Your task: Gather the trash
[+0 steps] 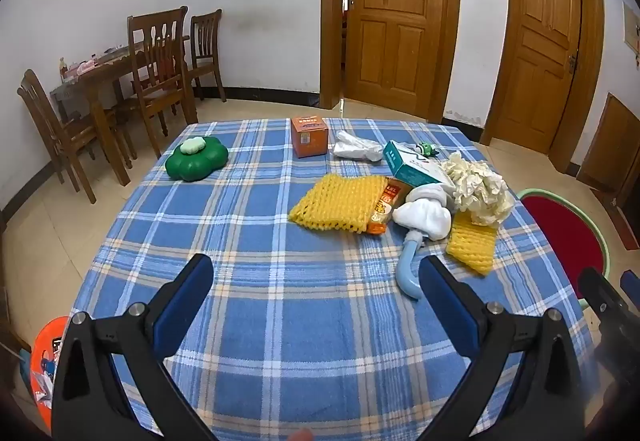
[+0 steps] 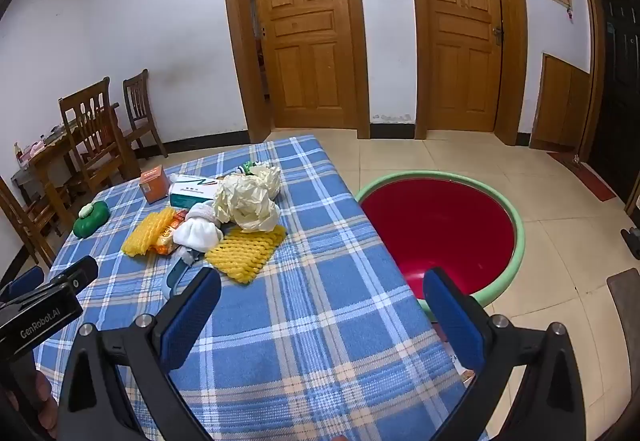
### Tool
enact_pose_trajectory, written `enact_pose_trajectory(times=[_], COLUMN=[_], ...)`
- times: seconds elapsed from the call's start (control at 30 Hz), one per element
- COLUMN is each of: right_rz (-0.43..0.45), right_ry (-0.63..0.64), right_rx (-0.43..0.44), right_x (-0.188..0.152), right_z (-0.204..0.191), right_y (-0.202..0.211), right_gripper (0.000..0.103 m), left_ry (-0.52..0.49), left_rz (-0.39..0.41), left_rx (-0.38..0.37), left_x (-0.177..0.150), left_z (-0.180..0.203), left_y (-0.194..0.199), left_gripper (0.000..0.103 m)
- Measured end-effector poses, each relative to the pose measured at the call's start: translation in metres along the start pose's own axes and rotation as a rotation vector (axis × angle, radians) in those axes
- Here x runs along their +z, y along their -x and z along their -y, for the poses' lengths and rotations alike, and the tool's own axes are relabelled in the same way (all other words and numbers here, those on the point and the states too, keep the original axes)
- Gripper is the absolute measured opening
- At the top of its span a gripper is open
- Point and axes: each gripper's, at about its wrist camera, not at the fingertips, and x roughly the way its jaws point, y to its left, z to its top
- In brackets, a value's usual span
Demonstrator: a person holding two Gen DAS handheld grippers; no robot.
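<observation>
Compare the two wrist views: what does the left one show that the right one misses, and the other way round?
Only the left wrist view shows the orange bag on the floor at the table's near left corner. Only the right wrist view shows the whole red basin on the floor, plus a dark door at far right. Both share the plaid tablecloth, green clover-shaped container, orange box, yellow foam nets, crumpled paper, and both grippers, left gripper and right gripper, open and empty.

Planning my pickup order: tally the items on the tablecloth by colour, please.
Yellow foam nets: 2
Orange (box, packet): 2
White or cream wads: 3
Teal box: 1
Green: 2
Light-blue curved piece: 1
Total: 11
</observation>
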Motion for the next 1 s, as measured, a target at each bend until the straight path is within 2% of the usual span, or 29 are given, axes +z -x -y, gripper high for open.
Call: enact_pose_trajectory(times=[1.0], right_rz=[-0.026], right_ry=[-0.012], right_rx=[0.002], right_x=[-0.0026], right_z=[0.0007], right_y=[-0.0031], right_gripper=[0.103], left_ry=[0.017], left_rz=[-0.014], left_rx=[-0.005], left_x=[-0.0023], left_z=[-0.0042], left_y=[-0.0007], left_gripper=[0.101])
